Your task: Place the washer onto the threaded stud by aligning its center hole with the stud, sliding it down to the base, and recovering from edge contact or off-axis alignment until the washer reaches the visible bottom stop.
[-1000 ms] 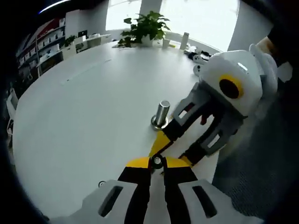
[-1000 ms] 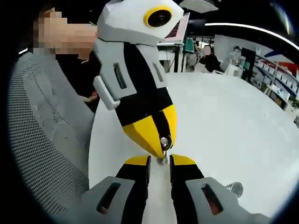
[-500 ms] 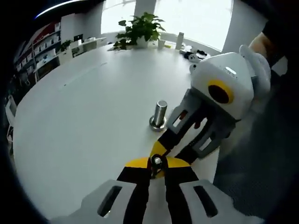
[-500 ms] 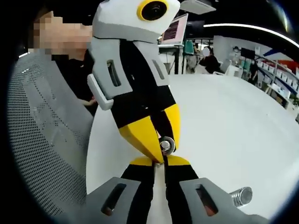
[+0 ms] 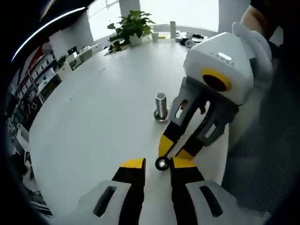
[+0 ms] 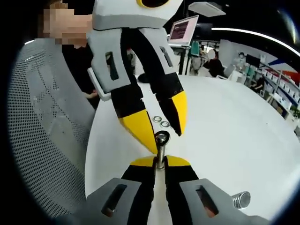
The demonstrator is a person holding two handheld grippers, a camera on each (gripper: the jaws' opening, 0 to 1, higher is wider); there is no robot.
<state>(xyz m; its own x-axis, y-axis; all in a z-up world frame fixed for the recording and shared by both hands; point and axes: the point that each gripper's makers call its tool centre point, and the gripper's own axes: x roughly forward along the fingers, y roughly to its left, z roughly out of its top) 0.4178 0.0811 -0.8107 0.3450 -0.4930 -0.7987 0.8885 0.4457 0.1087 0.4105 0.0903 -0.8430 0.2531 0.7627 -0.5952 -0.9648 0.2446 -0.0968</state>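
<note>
A small steel washer (image 5: 162,163) is held edge-on in my right gripper (image 6: 160,161), which is shut on it; the washer (image 6: 161,138) sticks up above the yellow tips. My left gripper (image 5: 158,169) stands open, one fingertip on each side of the washer and apart from it. In the right gripper view the left gripper (image 6: 165,140) reaches down from above with its jaws spread. The right gripper (image 5: 172,151) comes in from the right in the left gripper view. The threaded stud (image 5: 161,107) stands upright on the white table (image 5: 93,122), beyond both grippers. The stud (image 6: 241,199) also sits low right.
Two spare washers (image 6: 161,122) lie on the table behind the left gripper. A potted plant (image 5: 131,28) and small items stand at the table's far edge. A grey mesh chair (image 6: 42,140) is by the near edge, a laptop (image 6: 185,29) further back.
The washer has passed from left to right: a second ago the left gripper was shut on it and the right was open. The right then shut on it, and the left has opened.
</note>
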